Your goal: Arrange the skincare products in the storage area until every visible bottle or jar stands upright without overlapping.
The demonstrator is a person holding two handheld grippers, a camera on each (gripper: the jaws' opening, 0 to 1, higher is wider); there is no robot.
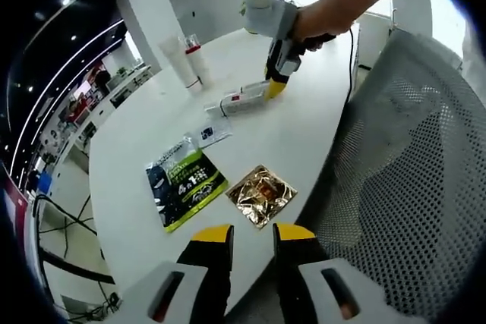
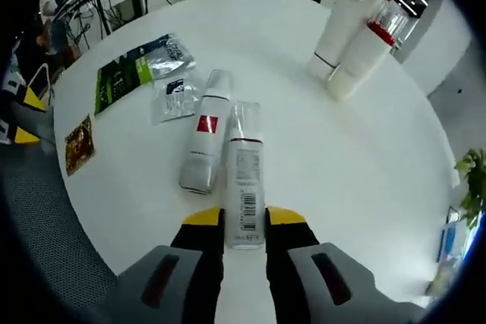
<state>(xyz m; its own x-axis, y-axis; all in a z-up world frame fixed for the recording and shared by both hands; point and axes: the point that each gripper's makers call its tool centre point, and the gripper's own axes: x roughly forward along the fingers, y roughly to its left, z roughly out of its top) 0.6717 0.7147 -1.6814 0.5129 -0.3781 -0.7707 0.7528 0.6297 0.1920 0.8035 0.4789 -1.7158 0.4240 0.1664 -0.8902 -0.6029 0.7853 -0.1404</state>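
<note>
Right tongs [image 2: 244,227] low over the bench [image 2: 304,142], jaws straddling the base of a lying white bottle [image 2: 243,180] with a barcode label; pads look to touch its sides, gripping it. A second lying bottle [image 2: 203,146], red label, sits just beside it on the left, touching or nearly so. Two tall white containers [image 2: 351,32] stand upright near the far edge. Left gripper view: a bare forearm reaches in from top right, hand [image 1: 292,24] angling the right tongs down at the lying bottles. Left tongs [image 1: 253,234] open, empty, off the bench's near edge. Green sachet [image 1: 184,180] and gold sachet [image 1: 261,195] lie flat near that edge; mesh chair [image 1: 402,180] close alongside.
</note>
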